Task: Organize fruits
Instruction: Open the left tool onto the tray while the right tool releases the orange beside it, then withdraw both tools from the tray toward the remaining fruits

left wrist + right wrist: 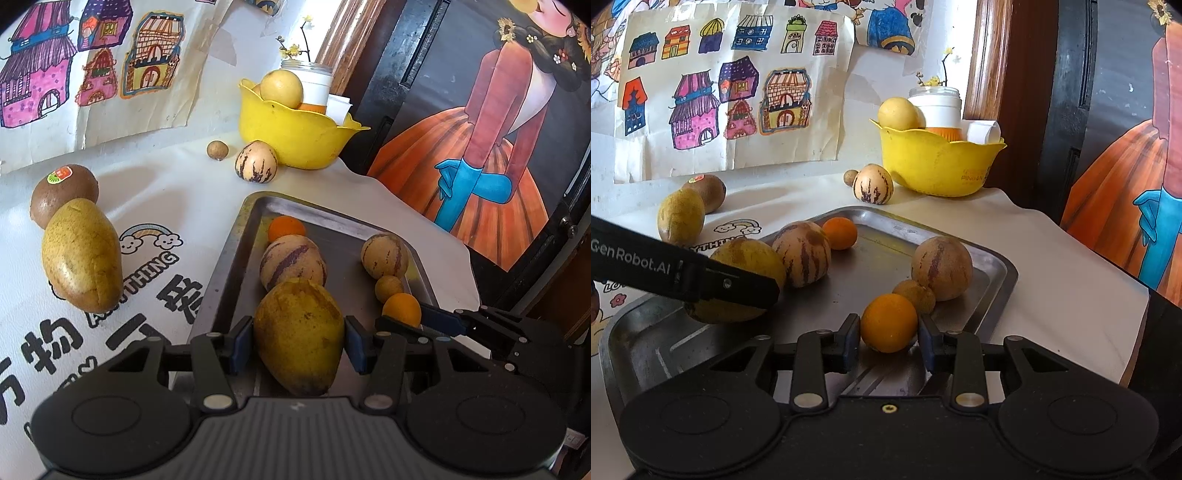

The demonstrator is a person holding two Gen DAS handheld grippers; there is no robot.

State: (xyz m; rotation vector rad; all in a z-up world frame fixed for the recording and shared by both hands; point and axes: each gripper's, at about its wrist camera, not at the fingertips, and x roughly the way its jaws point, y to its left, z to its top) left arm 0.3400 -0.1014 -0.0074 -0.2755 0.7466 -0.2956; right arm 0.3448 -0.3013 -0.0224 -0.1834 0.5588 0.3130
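Note:
A yellow-green mango lies at the near end of the metal tray, and my left gripper is shut on it, both blue pads against its sides. In the right wrist view the left finger crosses that mango. An orange rests on the tray between the pads of my right gripper, which stand just off its sides, so the gripper is open. The tray also holds two striped melons, a small orange and a small brown fruit.
On the white cloth left of the tray lie a second mango and a kiwi. A striped melon and a small brown fruit sit in front of a yellow bowl with fruit. The table's edge runs close on the right.

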